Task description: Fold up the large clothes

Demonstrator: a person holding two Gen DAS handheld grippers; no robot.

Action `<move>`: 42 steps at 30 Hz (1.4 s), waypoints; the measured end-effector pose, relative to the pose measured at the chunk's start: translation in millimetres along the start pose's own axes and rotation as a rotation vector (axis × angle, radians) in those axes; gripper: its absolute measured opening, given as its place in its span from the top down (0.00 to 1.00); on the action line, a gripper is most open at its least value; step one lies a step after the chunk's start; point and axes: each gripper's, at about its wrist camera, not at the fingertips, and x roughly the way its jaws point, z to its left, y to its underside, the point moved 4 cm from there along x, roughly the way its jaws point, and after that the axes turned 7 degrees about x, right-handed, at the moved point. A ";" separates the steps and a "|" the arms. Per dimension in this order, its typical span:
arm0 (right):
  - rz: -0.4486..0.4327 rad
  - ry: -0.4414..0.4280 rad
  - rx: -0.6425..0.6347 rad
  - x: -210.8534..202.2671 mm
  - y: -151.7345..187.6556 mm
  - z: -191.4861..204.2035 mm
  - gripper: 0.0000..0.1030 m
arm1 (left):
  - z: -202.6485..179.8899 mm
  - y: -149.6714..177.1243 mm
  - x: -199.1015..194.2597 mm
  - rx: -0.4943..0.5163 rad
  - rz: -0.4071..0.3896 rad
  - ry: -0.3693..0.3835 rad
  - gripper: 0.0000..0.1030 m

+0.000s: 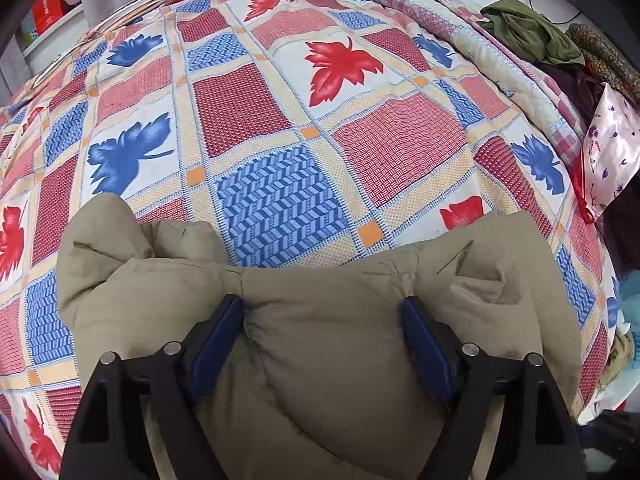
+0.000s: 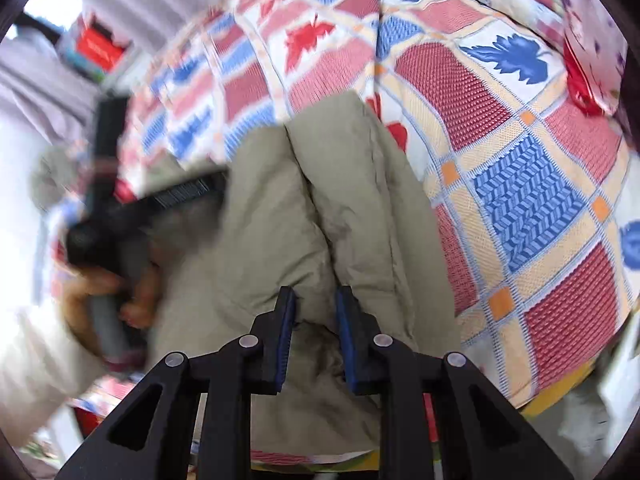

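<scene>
Left wrist view: our left hand-held gripper (image 1: 323, 312) straddles the padded khaki coat (image 1: 320, 360), spread wide; the right hand-held gripper (image 2: 316, 300) pinches a fold. We should lift evenly across the bed (image 1: 280, 120).

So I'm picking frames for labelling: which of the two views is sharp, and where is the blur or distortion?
Left wrist view: sharp all over, with even soft light; the fisheye bulges the leaf-patterned patchwork bedspread into a dome. Right wrist view: the left gripper and the hand holding it are smeared by motion blur, the far left is washed out, yet the puffy khaki padded coat near the right gripper reads clearly.
</scene>
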 end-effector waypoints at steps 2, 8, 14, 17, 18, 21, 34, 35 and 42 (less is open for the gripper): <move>0.020 0.042 -0.038 17.8 6.3 -0.3 0.77 | -1.6 0.3 -1.9 0.007 -0.003 -0.006 0.20; 0.073 0.007 0.007 31.2 10.2 -11.5 0.75 | 10.5 3.9 -37.5 -0.032 -0.012 0.059 0.20; 0.088 -0.016 0.036 37.5 6.6 -12.8 0.73 | 35.3 30.6 -77.6 -0.067 0.016 0.080 0.17; 0.098 -0.032 0.057 41.4 7.1 -13.5 0.71 | 46.0 50.5 -91.1 -0.089 0.032 0.095 0.04; 0.100 -0.034 0.069 42.0 7.3 -14.1 0.71 | 49.1 56.2 -94.6 -0.097 0.033 0.092 0.04; 0.107 -0.041 0.102 41.2 7.2 -14.8 0.70 | 60.5 74.6 -101.1 -0.145 0.045 0.094 0.04; 0.150 -0.003 0.119 35.6 -2.5 -5.8 0.63 | 90.3 123.8 -90.6 -0.257 0.137 0.109 0.01; 0.153 0.001 0.116 34.0 -3.5 -4.3 0.61 | 92.4 126.4 -89.1 -0.268 0.141 0.119 0.01; 0.103 -0.018 0.071 6.6 -23.3 5.3 0.47 | 99.0 130.8 -80.8 -0.296 0.154 0.159 0.01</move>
